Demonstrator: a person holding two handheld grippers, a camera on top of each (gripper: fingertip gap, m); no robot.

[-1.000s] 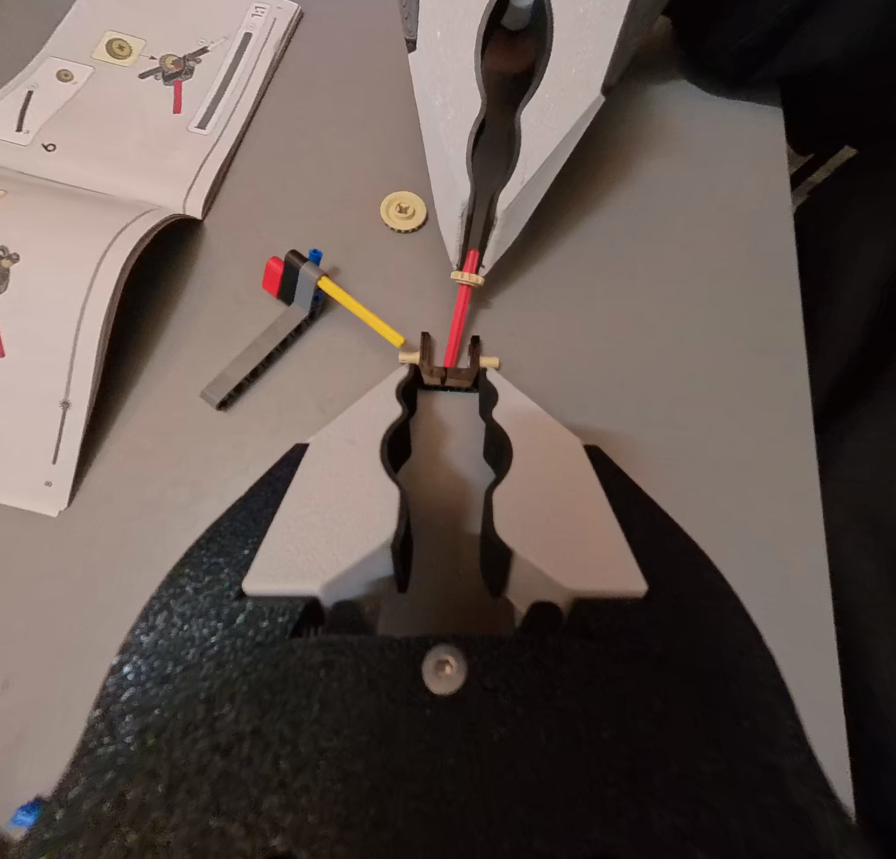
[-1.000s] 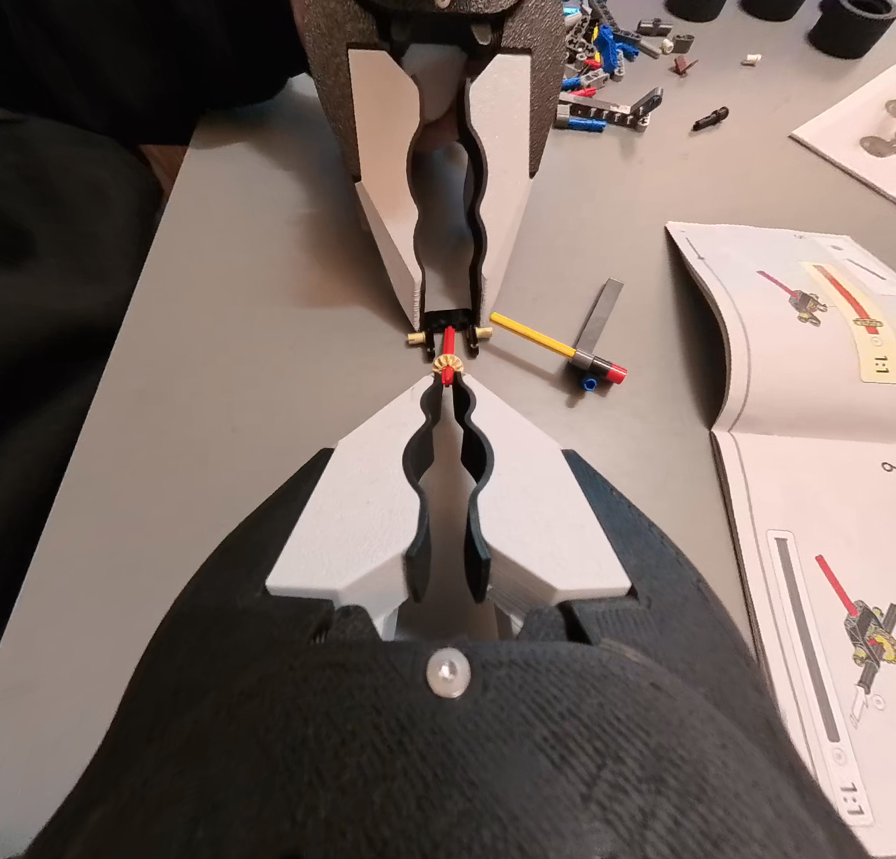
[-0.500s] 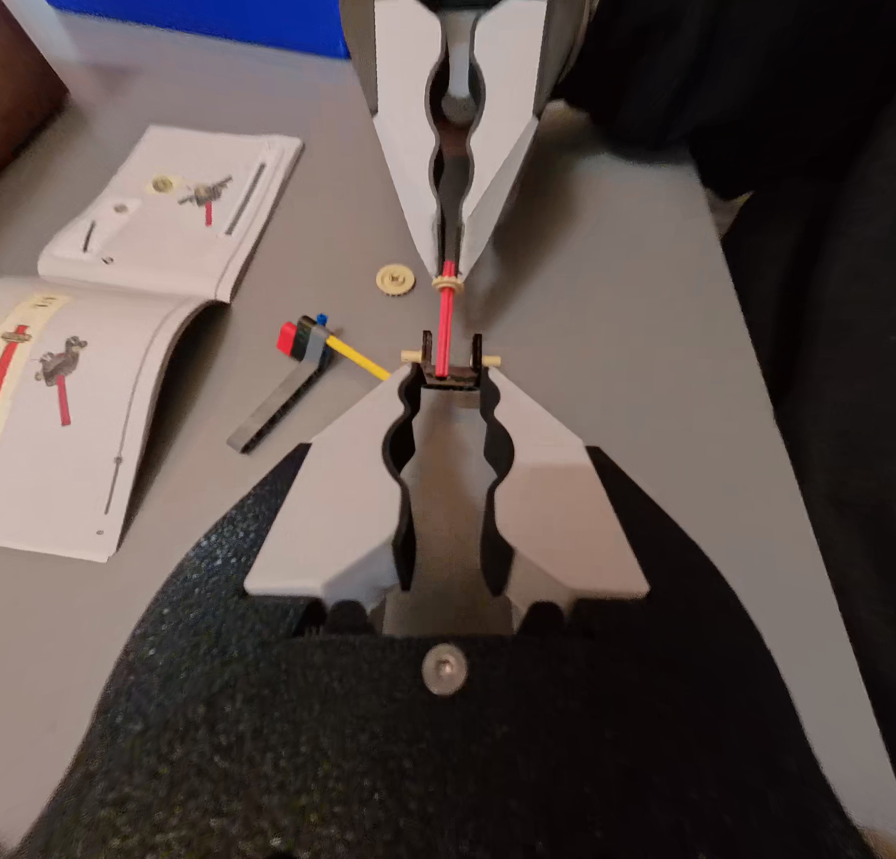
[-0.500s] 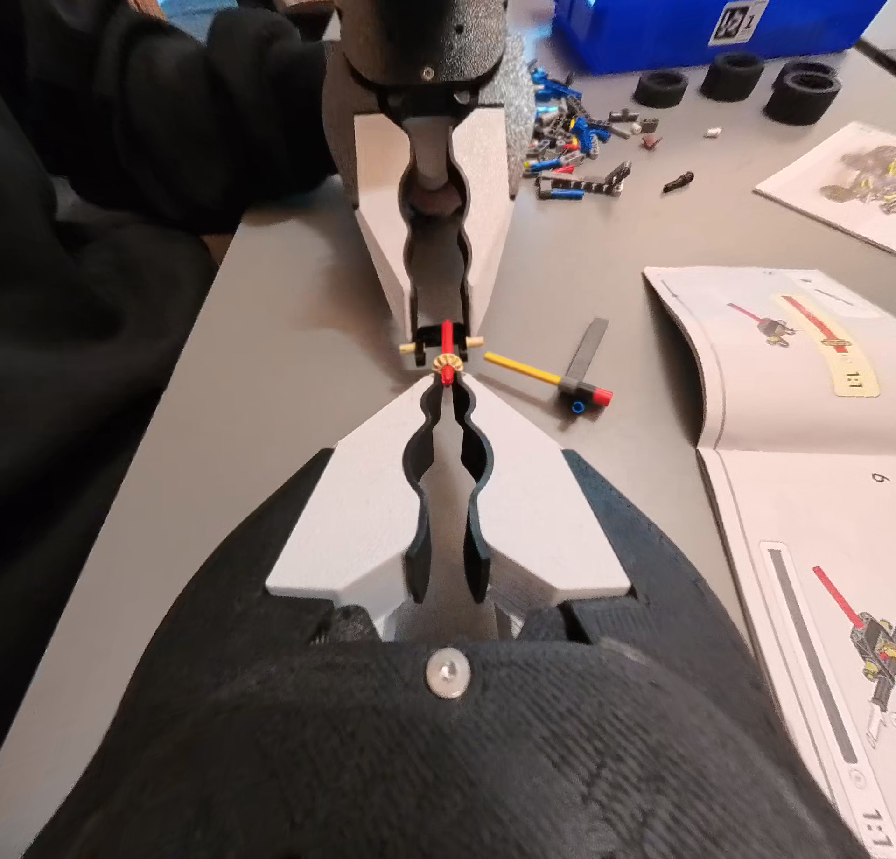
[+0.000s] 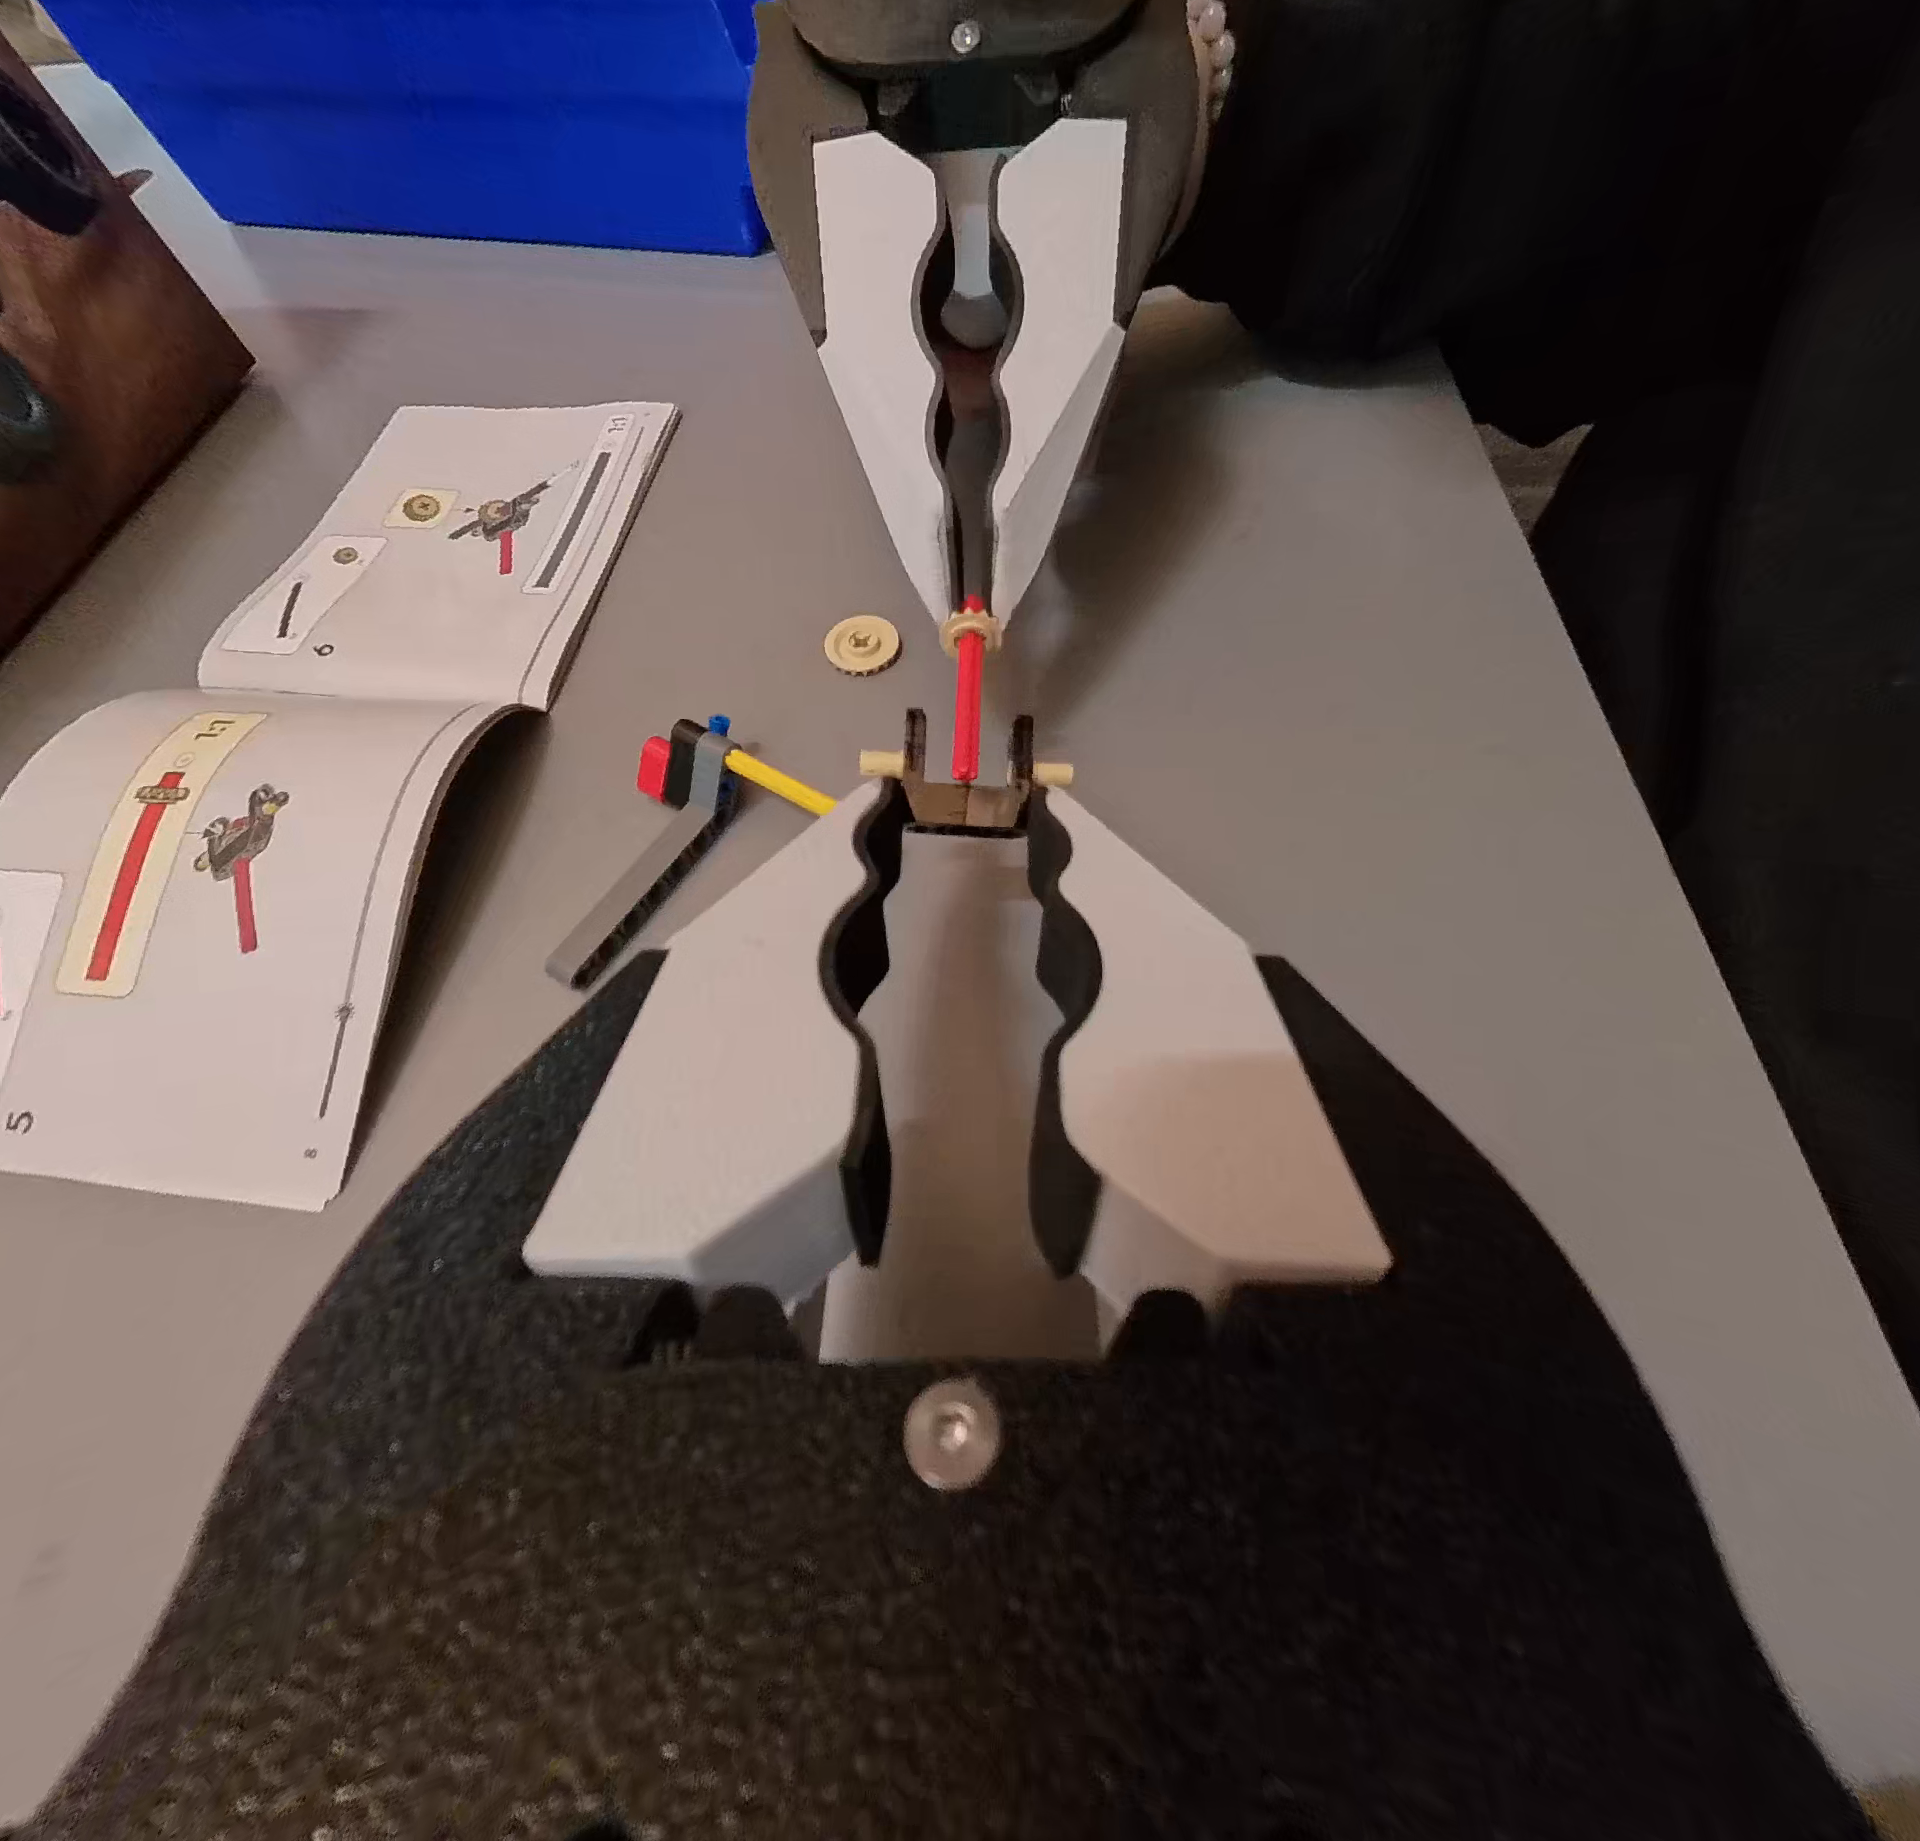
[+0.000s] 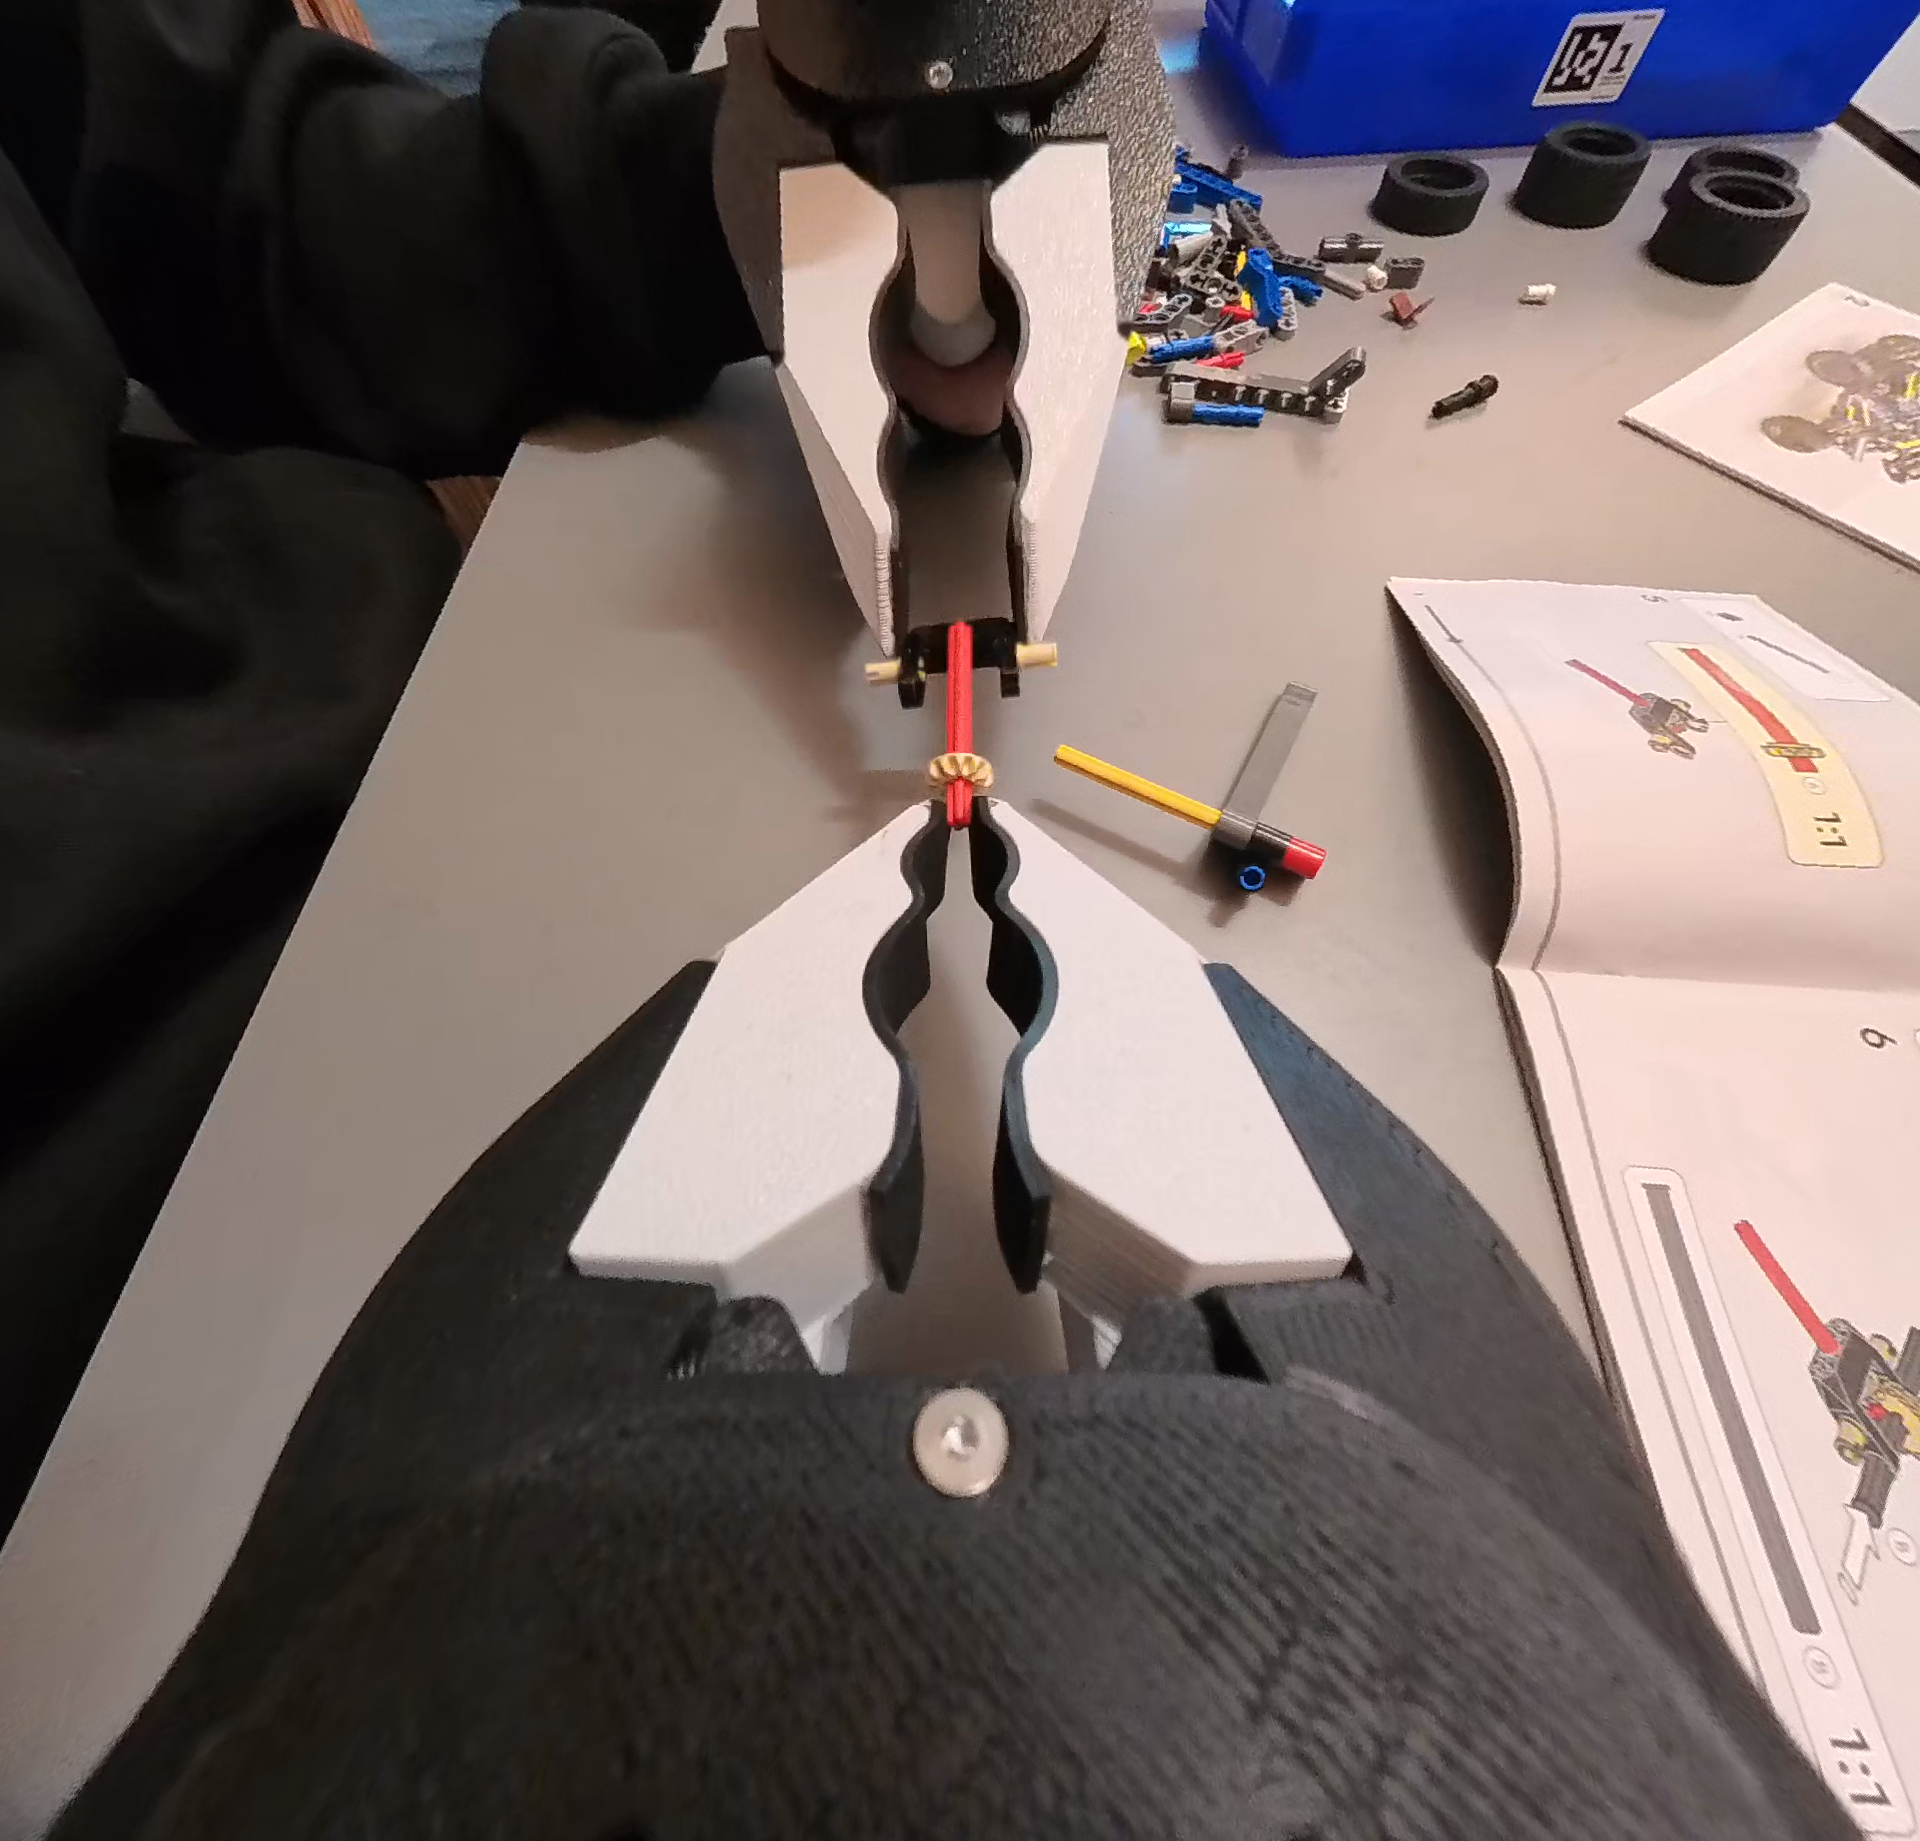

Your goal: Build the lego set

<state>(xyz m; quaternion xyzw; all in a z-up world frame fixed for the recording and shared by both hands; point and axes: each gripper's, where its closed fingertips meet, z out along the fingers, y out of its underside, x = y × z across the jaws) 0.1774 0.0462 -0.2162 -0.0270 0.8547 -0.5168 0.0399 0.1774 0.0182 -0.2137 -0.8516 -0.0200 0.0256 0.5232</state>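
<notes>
Above the grey tabletop (image 5: 1299,648) a thin red axle (image 5: 968,711) carrying a small tan gear (image 5: 968,636) ran into a black forked frame (image 5: 966,789) with tan side pins, the right tongs (image 6: 954,817) pinched on the axle, the left tongs (image 5: 966,804) clamping the frame.

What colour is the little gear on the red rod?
Tan, a small toothed gear threaded on the red rod; clearest in the right wrist view.
</notes>
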